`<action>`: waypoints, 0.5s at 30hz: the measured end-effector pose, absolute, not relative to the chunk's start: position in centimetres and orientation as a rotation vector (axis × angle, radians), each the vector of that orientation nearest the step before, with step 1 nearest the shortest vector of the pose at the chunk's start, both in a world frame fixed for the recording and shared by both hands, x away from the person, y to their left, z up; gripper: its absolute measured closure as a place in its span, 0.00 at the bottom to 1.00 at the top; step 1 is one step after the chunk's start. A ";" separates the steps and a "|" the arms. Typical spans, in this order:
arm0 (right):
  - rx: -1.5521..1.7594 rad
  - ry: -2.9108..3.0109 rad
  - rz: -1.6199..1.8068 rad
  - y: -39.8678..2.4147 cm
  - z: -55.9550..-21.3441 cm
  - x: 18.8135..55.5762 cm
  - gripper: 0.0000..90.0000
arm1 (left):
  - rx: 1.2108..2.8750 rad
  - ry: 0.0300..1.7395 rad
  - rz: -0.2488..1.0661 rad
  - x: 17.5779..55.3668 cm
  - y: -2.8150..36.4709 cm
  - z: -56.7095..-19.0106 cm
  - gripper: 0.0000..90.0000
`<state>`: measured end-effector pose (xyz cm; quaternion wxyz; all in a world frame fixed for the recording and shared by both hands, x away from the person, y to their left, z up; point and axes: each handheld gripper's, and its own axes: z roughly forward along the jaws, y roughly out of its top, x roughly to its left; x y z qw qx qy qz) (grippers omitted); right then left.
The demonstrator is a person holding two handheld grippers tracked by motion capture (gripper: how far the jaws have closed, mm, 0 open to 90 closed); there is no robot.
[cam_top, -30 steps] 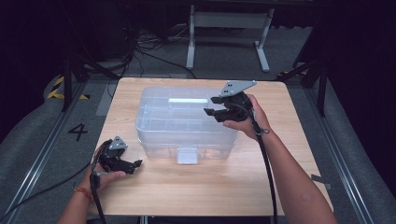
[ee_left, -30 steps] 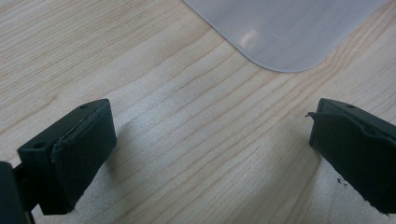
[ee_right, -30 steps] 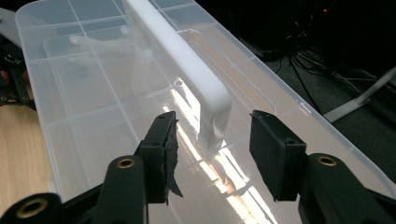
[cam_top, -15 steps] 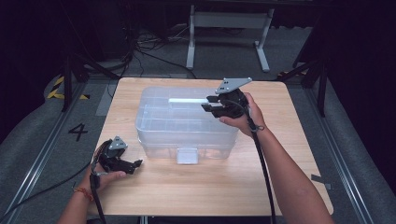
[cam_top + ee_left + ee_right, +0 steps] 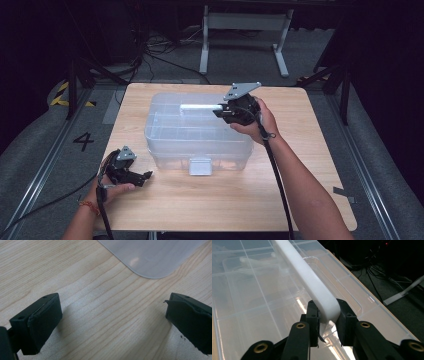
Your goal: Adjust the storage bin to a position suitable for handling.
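A clear plastic compartment box (image 5: 195, 135) stands in the middle of the wooden table (image 5: 310, 150), with a white carry handle (image 5: 200, 106) along its lid. My right gripper (image 5: 220, 111) is at the handle's right end. In the right gripper view its jaws have just been closing, and the pads now press both sides of the white handle (image 5: 309, 277), so my right gripper (image 5: 327, 315) is shut on it. My left gripper (image 5: 145, 176) rests low at the front left, apart from the box. It stands open (image 5: 112, 320) over bare wood, with a box corner (image 5: 155, 257) beyond it.
A grey latch (image 5: 200, 166) sits on the box's front wall. Bare table lies in front of and to the right of the box. Beyond the table's far edge are a metal stand (image 5: 245, 22) and cables on the dark floor.
My right gripper has shifted slightly left and farther away over the lid, and its jaws have closed onto the handle's end. The left gripper and the box have not moved.
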<state>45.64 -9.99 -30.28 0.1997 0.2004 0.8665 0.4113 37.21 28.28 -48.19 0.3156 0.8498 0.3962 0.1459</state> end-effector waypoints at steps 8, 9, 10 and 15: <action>0.550 2.468 1.136 -10.0 -29.9 46.1 0.83 | 2.231 1.051 0.396 37.1 28.2 -48.2 0.02; 0.544 2.472 1.134 -10.0 -29.8 46.2 0.83 | 2.231 1.054 0.393 37.0 28.2 -48.2 0.02; 0.542 2.477 1.135 -10.0 -29.8 46.3 0.83 | 2.228 1.057 0.395 37.0 28.2 -48.2 0.03; 0.545 2.497 1.135 -10.1 -29.5 46.6 0.83 | 2.223 1.055 0.395 37.0 28.2 -48.2 0.04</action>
